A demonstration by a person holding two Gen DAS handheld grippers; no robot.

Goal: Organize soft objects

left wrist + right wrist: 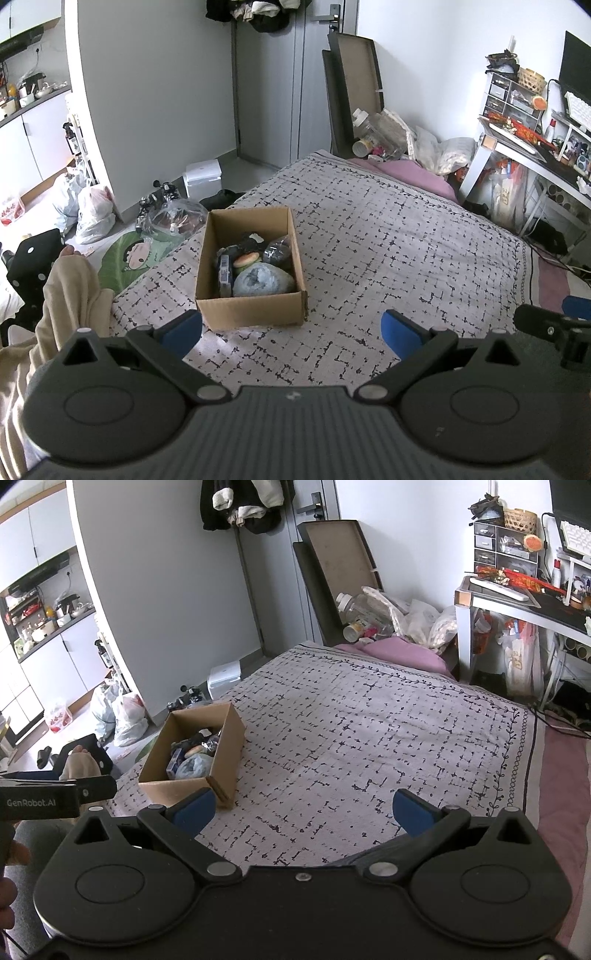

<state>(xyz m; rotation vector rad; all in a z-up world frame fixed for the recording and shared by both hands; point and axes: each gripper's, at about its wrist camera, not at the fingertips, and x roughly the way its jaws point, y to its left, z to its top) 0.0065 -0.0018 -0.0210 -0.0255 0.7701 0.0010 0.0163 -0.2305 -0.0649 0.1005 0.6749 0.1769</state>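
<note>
Soft objects [258,269] fill a cardboard box [251,314] on the patterned bedspread [388,251]; both grippers [291,332] [303,810] spread, empty.

Soft, even daylight fills both views, casting only faint shadows on the bed [369,236]. Focus is sharp throughout; fisheye distortion bends walls and darkens the corners.

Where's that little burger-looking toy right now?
The burger toy lies inside the cardboard box on the bed, just behind a pale blue bundle; the left wrist view shows it ahead, left of centre.
</note>
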